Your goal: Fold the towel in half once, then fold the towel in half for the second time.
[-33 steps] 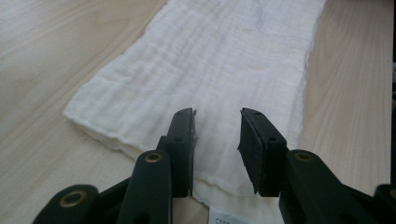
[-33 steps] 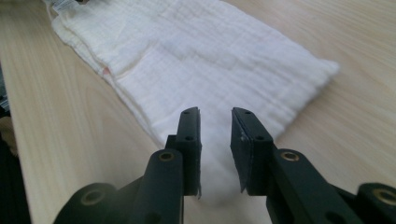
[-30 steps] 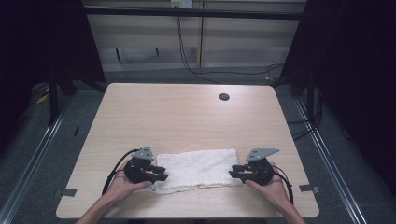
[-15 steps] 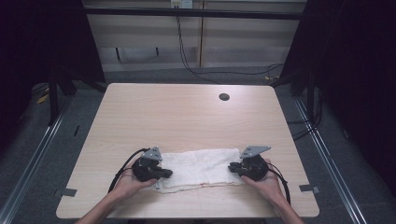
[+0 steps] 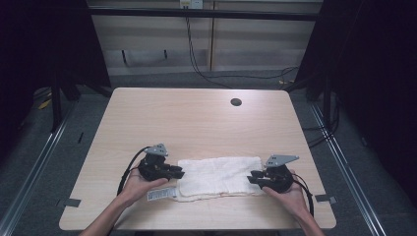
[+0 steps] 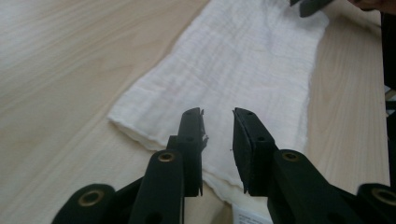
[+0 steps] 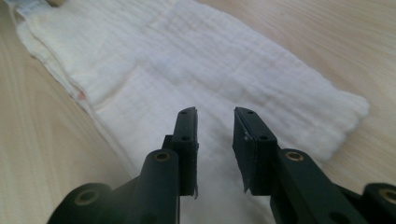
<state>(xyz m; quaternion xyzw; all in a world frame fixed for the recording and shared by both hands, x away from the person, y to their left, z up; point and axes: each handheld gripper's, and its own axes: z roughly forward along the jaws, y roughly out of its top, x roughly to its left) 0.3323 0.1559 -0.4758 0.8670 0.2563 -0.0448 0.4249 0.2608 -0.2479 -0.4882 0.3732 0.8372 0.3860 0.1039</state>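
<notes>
A folded white cloth (image 5: 219,177) lies flat near the front edge of the wooden table (image 5: 196,123), with a printed label (image 5: 161,193) sticking out at its left front corner. My left gripper (image 5: 179,173) is at the cloth's left end, pointing right. In the left gripper view its jaws stand open (image 6: 218,114) just above the cloth (image 6: 243,60), holding nothing. My right gripper (image 5: 250,177) is at the right end, pointing left. In the right gripper view it stands open (image 7: 215,112) over the cloth (image 7: 187,60), and nothing is held.
A round cable hole (image 5: 236,102) sits near the table's far edge. Metal frame rails (image 5: 344,167) run along both sides of the table, and cables hang behind it. The tip of the right gripper (image 6: 310,5) shows at the cloth's far end in the left gripper view.
Both grippers edged inward along the cloth, then the right one drew back toward the right end. The cloth lies much as before.
</notes>
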